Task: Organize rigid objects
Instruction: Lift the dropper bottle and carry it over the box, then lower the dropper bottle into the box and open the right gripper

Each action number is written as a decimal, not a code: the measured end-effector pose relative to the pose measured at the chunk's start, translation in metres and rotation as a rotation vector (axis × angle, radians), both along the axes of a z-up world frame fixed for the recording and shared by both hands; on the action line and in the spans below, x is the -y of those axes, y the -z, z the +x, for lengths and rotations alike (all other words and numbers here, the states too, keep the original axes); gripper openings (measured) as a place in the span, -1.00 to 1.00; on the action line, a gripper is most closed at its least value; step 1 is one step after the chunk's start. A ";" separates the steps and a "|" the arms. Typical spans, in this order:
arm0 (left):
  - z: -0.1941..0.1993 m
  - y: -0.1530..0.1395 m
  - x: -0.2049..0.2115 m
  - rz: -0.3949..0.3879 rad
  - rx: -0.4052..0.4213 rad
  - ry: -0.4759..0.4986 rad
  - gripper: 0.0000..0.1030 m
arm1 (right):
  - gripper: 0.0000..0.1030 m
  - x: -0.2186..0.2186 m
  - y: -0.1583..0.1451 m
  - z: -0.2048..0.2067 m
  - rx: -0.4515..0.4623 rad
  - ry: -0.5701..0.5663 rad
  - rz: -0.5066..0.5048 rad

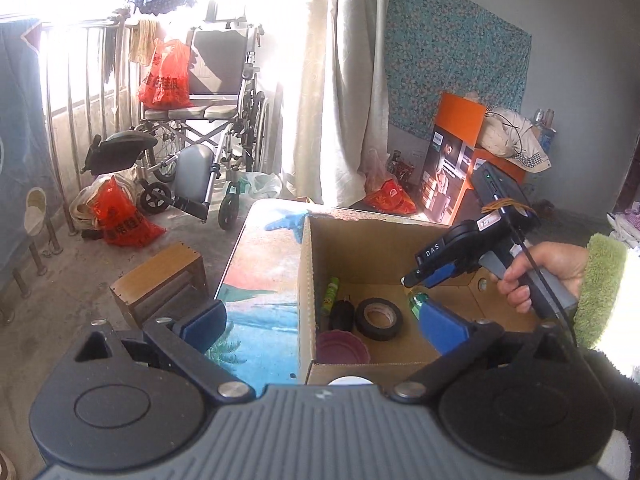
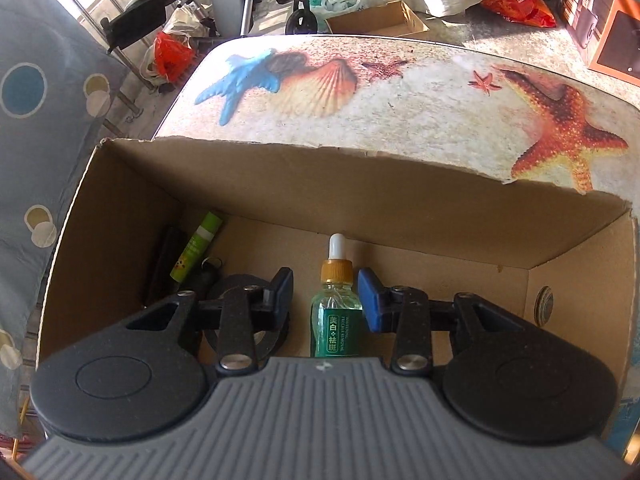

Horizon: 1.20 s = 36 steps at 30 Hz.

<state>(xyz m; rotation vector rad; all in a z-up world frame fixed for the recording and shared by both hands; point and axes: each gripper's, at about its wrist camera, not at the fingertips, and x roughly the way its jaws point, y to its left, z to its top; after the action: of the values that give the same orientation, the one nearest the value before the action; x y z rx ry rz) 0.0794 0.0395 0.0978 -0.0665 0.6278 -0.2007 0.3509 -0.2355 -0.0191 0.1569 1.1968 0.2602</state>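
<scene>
The dropper bottle [image 2: 335,312] lies in the cardboard box [image 2: 280,184], long axis along the right gripper [image 2: 326,300], cap pointing away, between spread fingers with a gap on each side. The left gripper [image 1: 320,326] hovers wide apart and empty at the box's near-left corner, farther off.

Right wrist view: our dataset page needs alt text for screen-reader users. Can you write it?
The open right gripper straddles a green glass dropper bottle with a gold collar inside a brown cardboard box. A lime-green tube lies at the box's left; behind is a seashell-printed table.
</scene>
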 end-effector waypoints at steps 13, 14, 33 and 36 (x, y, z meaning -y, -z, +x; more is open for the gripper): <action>-0.008 0.014 -0.022 -0.013 0.004 -0.010 1.00 | -0.64 -0.024 0.015 0.008 0.072 -0.052 -0.134; -0.008 0.014 -0.023 -0.017 0.006 -0.011 1.00 | -0.64 -0.024 0.010 0.006 0.092 -0.056 -0.137; -0.012 0.020 -0.029 -0.028 -0.003 -0.019 1.00 | -0.63 -0.042 -0.029 -0.015 0.257 -0.088 -0.163; -0.015 0.020 -0.028 -0.030 -0.001 -0.016 1.00 | -0.42 -0.039 -0.035 -0.019 0.255 -0.074 -0.152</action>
<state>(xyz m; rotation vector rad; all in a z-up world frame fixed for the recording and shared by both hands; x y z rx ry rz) 0.0641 0.0671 0.0780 -0.1001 0.6254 -0.1945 0.3320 -0.1967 0.0159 -0.0530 0.9656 0.2452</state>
